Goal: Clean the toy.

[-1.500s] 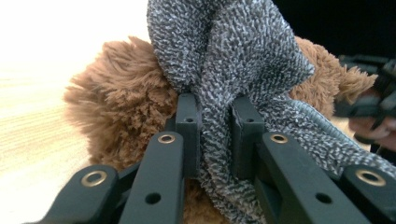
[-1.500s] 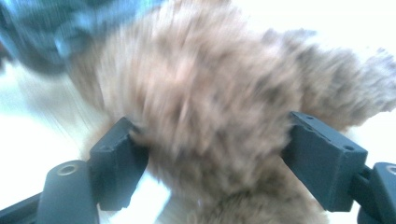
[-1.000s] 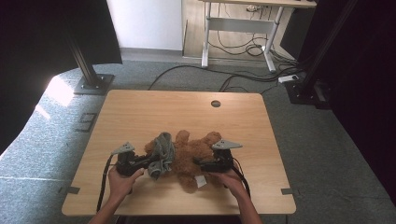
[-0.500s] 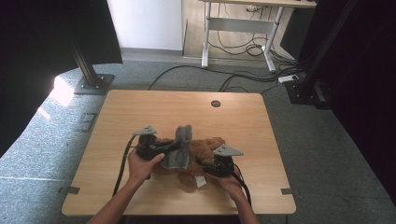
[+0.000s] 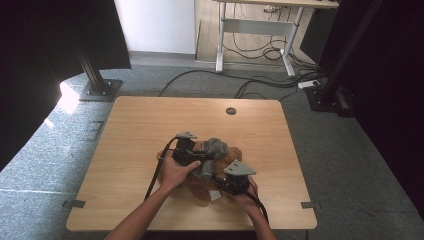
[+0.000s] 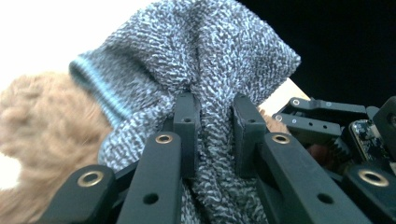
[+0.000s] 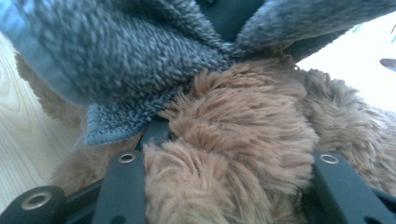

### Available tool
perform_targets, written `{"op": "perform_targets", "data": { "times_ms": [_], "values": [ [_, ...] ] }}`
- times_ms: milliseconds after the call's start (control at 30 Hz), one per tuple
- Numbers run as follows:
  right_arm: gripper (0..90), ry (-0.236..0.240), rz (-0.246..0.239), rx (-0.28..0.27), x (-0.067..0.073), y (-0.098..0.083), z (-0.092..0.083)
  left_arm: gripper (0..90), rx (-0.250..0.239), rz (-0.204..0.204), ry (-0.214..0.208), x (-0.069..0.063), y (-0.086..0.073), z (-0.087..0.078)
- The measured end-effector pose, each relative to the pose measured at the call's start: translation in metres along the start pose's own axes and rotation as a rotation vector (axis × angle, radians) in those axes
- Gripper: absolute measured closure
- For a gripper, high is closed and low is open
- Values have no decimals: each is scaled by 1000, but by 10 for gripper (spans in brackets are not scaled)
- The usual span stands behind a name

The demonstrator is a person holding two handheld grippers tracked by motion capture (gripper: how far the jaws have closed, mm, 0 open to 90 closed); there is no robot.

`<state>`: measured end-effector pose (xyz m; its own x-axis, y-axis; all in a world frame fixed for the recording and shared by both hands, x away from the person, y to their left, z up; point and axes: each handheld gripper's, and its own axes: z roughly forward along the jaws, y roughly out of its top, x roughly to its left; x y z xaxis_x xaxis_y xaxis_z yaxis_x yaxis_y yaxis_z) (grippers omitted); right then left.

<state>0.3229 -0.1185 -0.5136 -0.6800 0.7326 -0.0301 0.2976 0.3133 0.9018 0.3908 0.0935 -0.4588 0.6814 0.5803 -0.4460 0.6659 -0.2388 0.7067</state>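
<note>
A brown teddy bear (image 5: 234, 154) lies near the front middle of the wooden table (image 5: 140, 125). My left gripper (image 5: 202, 160) is shut on a grey knitted cloth with a light blue edge (image 5: 216, 146) and holds it over the bear. In the left gripper view the jaws (image 6: 215, 107) pinch a fold of the knit (image 6: 224, 51), with the bear's fur (image 6: 42, 116) to the left. My right gripper (image 5: 222, 172) sits at the bear's near right. Its jaws have just been closing, and brown plush (image 7: 243, 130) is squeezed between them under the grey cloth (image 7: 116, 56).
The table has a round hole (image 5: 231, 111) near its far edge. A black cable (image 5: 155, 175) trails from the left gripper toward the front edge. Bare wood lies to the left and beyond the bear. A desk frame (image 5: 250, 30) and black stands sit on the floor behind.
The left gripper has carried the grey cloth to the right and up, from the bear's left side to over its middle. The right gripper has stayed put and closed on the bear.
</note>
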Motion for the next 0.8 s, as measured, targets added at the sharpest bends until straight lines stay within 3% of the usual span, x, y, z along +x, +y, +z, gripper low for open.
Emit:
{"op": "perform_targets", "data": {
  "times_ms": [267,367,633,800],
  "values": [
    [531,-9,-23,-16,7,-5,-5,752,0,-12,14,9,-17,-30],
    [533,0,-14,-21,7,-6,-7,751,-20,-20,22,17,-25,-45],
    [534,15,3,-33,6,-7,-6,753,-95,-94,24,44,-46,-85],
    [534,13,7,-32,6,-8,-6,753,-121,-101,64,54,-53,-104]
  ]
}}
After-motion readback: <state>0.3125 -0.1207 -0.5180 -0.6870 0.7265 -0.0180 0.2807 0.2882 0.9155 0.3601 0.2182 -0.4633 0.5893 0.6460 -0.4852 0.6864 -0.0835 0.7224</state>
